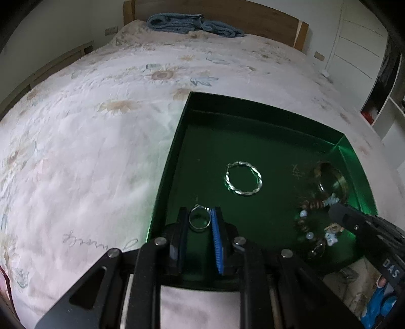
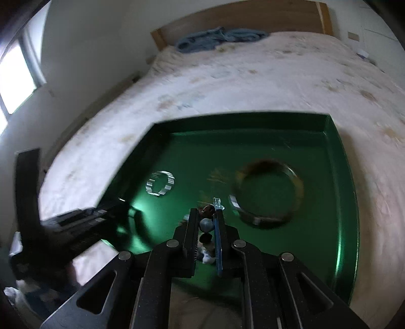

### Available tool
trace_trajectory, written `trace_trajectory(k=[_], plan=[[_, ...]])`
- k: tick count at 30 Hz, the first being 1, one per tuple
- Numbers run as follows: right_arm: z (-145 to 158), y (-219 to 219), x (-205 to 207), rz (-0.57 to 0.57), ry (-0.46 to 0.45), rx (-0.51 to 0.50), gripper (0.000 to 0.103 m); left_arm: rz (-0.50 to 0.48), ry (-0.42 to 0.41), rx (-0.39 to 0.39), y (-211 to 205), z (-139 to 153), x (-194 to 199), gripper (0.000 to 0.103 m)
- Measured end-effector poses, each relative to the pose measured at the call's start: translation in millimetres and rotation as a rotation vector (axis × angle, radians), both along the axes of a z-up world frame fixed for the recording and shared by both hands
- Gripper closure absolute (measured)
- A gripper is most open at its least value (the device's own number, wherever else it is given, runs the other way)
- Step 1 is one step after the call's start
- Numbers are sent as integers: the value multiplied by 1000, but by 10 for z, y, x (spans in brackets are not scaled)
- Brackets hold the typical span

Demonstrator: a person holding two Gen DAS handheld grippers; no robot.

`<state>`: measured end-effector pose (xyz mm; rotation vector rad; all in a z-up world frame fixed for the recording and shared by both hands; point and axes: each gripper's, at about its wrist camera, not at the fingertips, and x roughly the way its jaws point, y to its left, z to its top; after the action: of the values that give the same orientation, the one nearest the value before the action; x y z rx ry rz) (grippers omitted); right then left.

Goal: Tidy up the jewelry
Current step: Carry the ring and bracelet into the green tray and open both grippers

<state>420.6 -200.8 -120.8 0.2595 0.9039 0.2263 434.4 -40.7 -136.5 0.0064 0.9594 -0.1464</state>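
Note:
A green tray (image 1: 177, 141) lies on the bed; it also shows in the right wrist view (image 2: 344, 202). My left gripper (image 1: 200, 217) is shut on a small silver ring (image 1: 199, 219) just above the tray's near left part. A twisted silver bracelet (image 1: 243, 179) lies mid-tray, also seen blurred in the right wrist view (image 2: 160, 183). A brass bangle (image 1: 330, 181) lies at the tray's right, large in the right wrist view (image 2: 268, 192). My right gripper (image 2: 206, 220) is shut on a beaded bracelet (image 2: 205, 224), whose beads (image 1: 307, 227) hang over the tray. My right gripper also shows in the left wrist view (image 1: 336, 210).
The bed has a floral sheet (image 1: 101, 126) around the tray. A blue folded cloth (image 1: 189, 24) lies by the wooden headboard (image 1: 265, 20). White cabinets (image 1: 362, 50) stand at the right. A window (image 2: 17, 76) is on the left wall.

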Motion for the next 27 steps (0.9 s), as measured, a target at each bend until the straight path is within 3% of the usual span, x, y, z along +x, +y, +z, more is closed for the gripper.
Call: trace_trajectory(k=[6, 8, 10, 16, 19, 27], plan=[[-125, -65, -22, -25, 21, -45, 89, 4, -1, 7, -19, -8, 20, 85], [-106, -58, -49, -27, 18, -58, 70, 5, 2, -4, -16, 2, 27, 84], [-54, -49, -78, -33, 9, -77, 58, 6, 13, -19, -4, 32, 31, 79], [289, -95, -358, -53, -61, -114, 55, -12, -33, -41, 34, 370, -171, 74], [522, -122, -547, -65, -100, -106, 48, -9, -58, -60, 74, 584, -339, 73], [1088, -165, -1386, -66, -188, -96, 43, -5, -191, -100, 267, 1184, -1129, 72]])
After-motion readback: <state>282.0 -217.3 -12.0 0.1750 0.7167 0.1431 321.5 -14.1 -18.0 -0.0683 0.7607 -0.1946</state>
